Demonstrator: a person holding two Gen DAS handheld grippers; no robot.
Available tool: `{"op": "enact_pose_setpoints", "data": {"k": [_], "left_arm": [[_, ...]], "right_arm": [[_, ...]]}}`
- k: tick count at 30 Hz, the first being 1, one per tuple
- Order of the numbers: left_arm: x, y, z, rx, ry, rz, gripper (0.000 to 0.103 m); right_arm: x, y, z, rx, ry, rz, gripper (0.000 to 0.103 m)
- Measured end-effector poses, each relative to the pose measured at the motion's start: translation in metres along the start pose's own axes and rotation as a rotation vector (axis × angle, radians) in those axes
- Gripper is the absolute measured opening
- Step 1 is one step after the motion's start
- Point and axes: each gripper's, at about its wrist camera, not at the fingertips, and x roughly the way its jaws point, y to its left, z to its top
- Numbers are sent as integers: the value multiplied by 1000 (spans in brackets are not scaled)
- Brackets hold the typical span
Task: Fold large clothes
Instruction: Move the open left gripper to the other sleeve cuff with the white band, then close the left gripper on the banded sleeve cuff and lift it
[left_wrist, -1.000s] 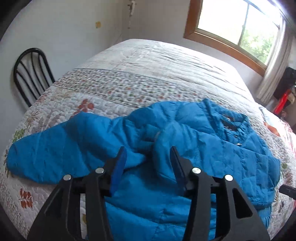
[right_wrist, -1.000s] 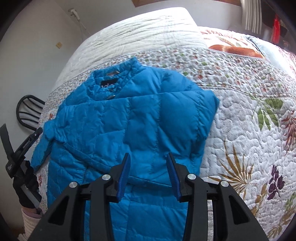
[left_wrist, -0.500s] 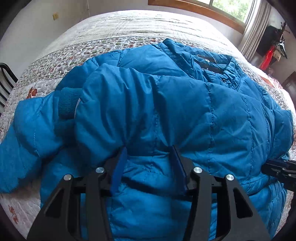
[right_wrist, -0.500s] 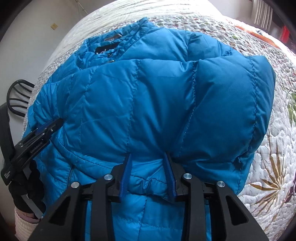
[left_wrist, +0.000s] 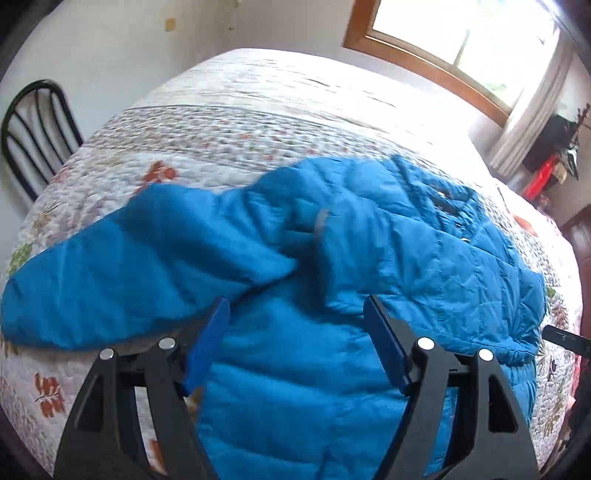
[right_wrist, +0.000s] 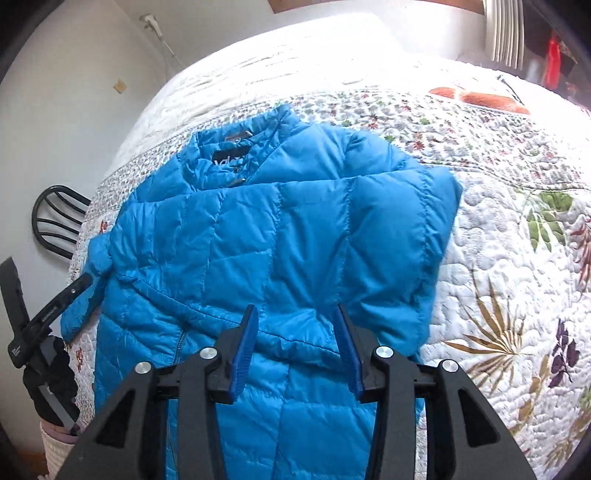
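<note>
A blue puffer jacket lies front-up on the bed, its collar towards the far side. One sleeve is folded across the chest. The other sleeve stretches out to the left on the quilt. My left gripper hovers over the jacket's lower body with its jaws wide and opening, and no fabric is pinched between them. My right gripper hangs over the edge of the folded sleeve. Its jaws are opening too, and the cloth lies below them rather than in them.
A floral quilt covers the whole bed. A black metal chair stands at the left bedside and a window is beyond. A gloved hand holds the left gripper above a woven basket.
Half a second ago both grippers were down close on the jacket with folds between their jaws. Both have since pulled back and widened, and the cloth is released.
</note>
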Motion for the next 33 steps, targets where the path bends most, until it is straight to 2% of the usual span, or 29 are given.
{"op": "enact_pose_setpoints", "data": {"k": [2,6,8,11,15,17,21,25,33], "left_arm": [[-8,51,-10,-86,14,71,75],[-16,156,-39,-288,44,264,75],[-22,202,-53,-397,58,314,75],[-30,265,-74,-569,48,316,75],[-34,325,-89,-791,-4,198,72],[-31,343,-92,-867,-33,150,72],[-20,363,-90,-935,-58,107,72],[-14,374,-84,-930,-82,122,71],[-9,387,-68,-929,-111,160,30]], "right_arm": [[-1,2,1,3,-3,-13,47],[-1,2,-5,-16,-3,-38,47],[7,8,-7,-25,11,-31,47],[21,12,-9,-27,34,-35,47],[30,14,-8,-25,43,-48,47],[33,14,-8,-31,46,-62,47],[41,11,-8,-24,64,-84,47],[46,8,-9,-20,69,-93,47],[53,6,-8,-20,79,-104,47]]}}
